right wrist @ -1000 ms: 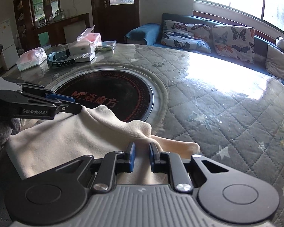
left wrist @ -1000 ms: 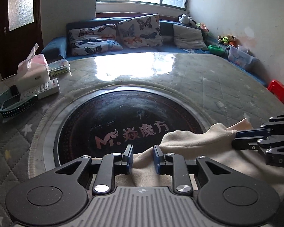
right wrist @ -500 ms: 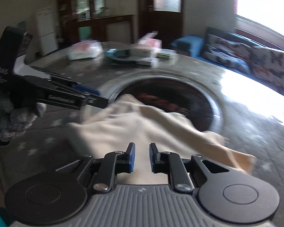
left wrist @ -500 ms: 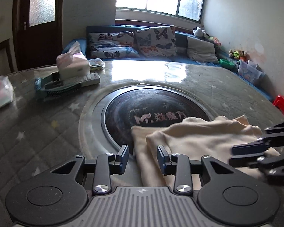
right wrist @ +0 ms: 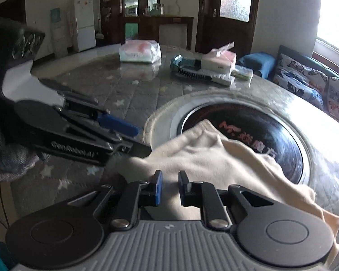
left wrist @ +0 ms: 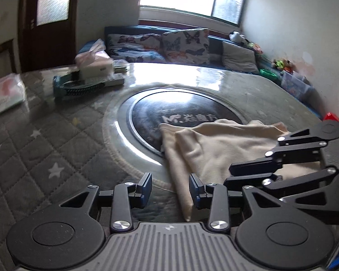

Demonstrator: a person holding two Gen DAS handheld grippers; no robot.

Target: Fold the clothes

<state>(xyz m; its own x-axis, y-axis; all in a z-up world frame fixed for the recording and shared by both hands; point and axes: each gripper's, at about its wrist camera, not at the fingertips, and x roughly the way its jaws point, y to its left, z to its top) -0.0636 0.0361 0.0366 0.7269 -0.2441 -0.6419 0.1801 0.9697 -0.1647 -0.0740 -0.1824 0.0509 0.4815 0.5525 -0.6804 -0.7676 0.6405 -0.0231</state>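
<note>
Cream fabric garment (left wrist: 217, 144) lies doubled over the table's dark inset disc (left wrist: 151, 115); our left gripper (left wrist: 170, 189) and right gripper (right wrist: 169, 186) hover spread, pinching nothing, seemingly clear of the cloth.

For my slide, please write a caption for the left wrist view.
Open left gripper beside a cream fabric garment lying partly over the table's black round centre plate.

"GenRobot.AI" stands on the left claw (right wrist: 142, 142); "M." on the black hotplate (right wrist: 271, 140).
</note>
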